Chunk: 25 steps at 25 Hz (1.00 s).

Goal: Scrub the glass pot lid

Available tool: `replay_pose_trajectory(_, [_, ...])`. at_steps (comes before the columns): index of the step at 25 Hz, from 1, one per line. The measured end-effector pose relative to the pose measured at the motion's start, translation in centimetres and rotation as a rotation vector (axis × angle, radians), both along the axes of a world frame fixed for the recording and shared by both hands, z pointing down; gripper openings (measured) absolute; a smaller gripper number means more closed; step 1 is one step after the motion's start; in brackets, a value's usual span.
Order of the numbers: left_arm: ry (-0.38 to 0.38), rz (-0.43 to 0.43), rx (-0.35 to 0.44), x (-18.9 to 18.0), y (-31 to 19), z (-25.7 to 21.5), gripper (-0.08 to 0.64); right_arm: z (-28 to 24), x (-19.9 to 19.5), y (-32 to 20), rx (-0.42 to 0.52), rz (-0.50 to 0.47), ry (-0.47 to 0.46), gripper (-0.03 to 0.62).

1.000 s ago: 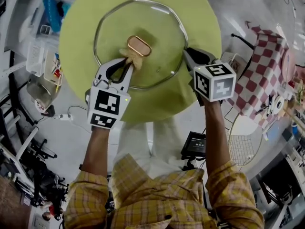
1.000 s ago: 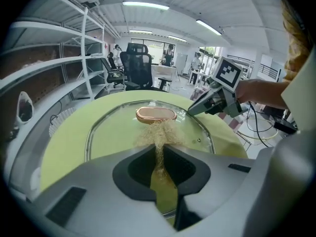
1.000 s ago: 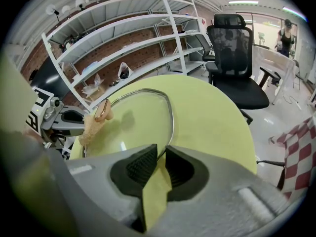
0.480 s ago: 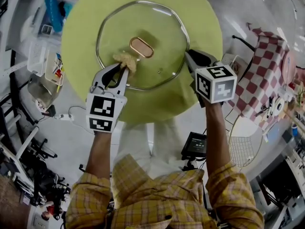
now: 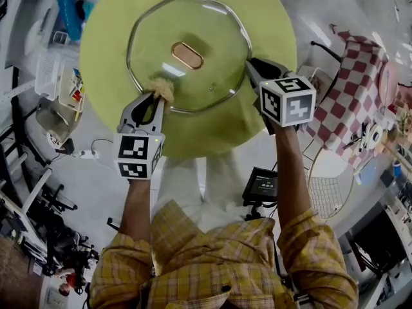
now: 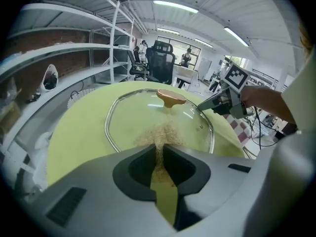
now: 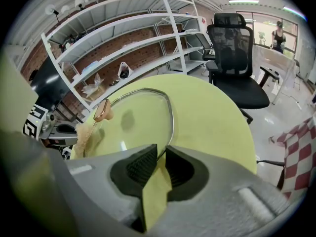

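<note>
Your left gripper (image 5: pixel 159 97) has its jaws pressed together on a tan, fibrous scrub pad (image 5: pixel 161 89). The left gripper view shows the pad squeezed into the narrow slot between them, its frayed end fanned out past the tips. That frayed end sits on the glass lid (image 5: pixel 187 53), on the part nearest you and to your left, just inside the metal rim and well short of the copper-coloured knob (image 5: pixel 187 55) at the middle. The lid lies knob-up on the round green table (image 5: pixel 103 44) and covers much of its centre. Your right gripper (image 5: pixel 250 68) reaches in from the other side. Its jaws are almost fully closed and pinch the lid's rim at the right edge, and the right gripper view shows the metal band running straight into the gap between the black pads (image 7: pixel 139 166). You cannot tell from any view whether that edge is raised off the table or flat on it. The two grippers are well apart, one at each side of the lid. To your right, off the table, a red-and-white checked cloth (image 5: pixel 351 89) lies on another surface. A black office chair (image 7: pixel 237 48) stands beyond the table.
</note>
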<state>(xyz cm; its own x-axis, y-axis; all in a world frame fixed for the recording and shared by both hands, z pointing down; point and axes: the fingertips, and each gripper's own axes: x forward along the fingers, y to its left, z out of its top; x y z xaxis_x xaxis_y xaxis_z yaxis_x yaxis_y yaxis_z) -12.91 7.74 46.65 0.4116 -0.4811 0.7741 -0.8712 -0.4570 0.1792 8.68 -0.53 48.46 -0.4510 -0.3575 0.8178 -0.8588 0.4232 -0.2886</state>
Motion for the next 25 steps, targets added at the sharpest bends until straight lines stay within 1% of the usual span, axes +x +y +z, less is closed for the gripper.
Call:
replay_pose_trajectory(3, [0.009,-0.013,-0.02,0.1,0.7,0.2,0.049,-0.1,0.1,0.0,-0.01,-0.004,0.012,0.049])
replay_pose_trajectory(9, [0.032,-0.024,-0.088,0.6,1.6,0.2,0.048,-0.3,-0.2,0.2,-0.029,-0.048,0.059,0.051])
replay_pose_trajectory(11, [0.037,-0.02,-0.109,1.0,2.1,0.2,0.048,-0.4,-0.2,0.3,-0.036,-0.043,0.06,0.051])
replay_pose_trajectory(15, [0.085,-0.041,-0.164,2.0,3.0,0.0,0.048,-0.5,0.0,0.3,-0.033,-0.022,0.052,0.051])
replay_pose_trajectory(18, [0.114,-0.049,-0.175,2.5,3.7,-0.5,0.048,-0.6,0.1,0.7,-0.037,-0.028,0.058,0.049])
replay_pose_trajectory(22, [0.122,-0.038,-0.174,2.8,4.3,-1.7,0.048,-1.2,-0.1,2.1,-0.057,-0.04,0.03,0.049])
replay_pose_trajectory(25, [0.124,-0.039,-0.168,2.8,4.2,-2.8,0.048,-2.6,-0.2,2.7,-0.047,-0.04,0.028,0.049])
